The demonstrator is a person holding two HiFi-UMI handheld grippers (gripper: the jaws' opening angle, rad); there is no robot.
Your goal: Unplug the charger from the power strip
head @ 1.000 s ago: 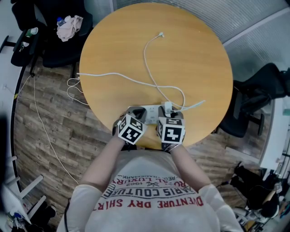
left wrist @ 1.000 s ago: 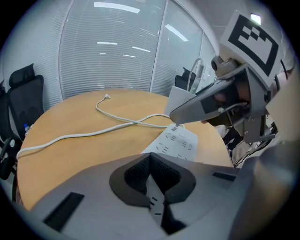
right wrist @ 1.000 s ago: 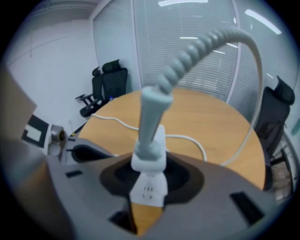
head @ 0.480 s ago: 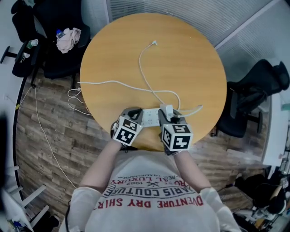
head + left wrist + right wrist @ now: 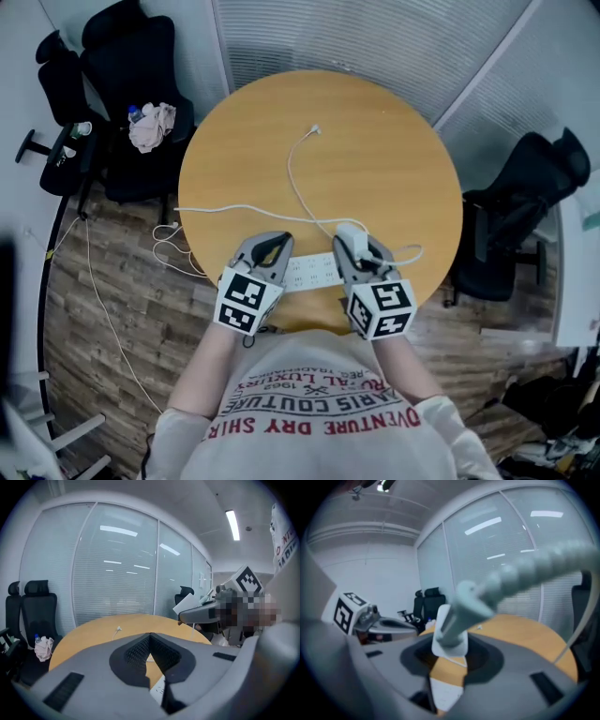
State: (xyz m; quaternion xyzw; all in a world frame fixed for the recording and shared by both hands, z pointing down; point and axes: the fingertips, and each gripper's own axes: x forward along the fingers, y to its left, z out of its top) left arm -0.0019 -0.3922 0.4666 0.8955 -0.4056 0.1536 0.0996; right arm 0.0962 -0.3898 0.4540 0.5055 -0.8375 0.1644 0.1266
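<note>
White charger [image 5: 349, 234] sits clamped between the jaws of the right gripper [image 5: 359, 249], held clear above the power strip [image 5: 311, 272], which lies at the near edge of the round wooden table [image 5: 394, 159]. By the strip's left end, the left gripper [image 5: 272, 244] hovers with its jaws together on nothing. A white cable [image 5: 290, 173] trails across the tabletop.

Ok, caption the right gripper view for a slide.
Right gripper clamps the white charger, clear above the power strip.
</note>
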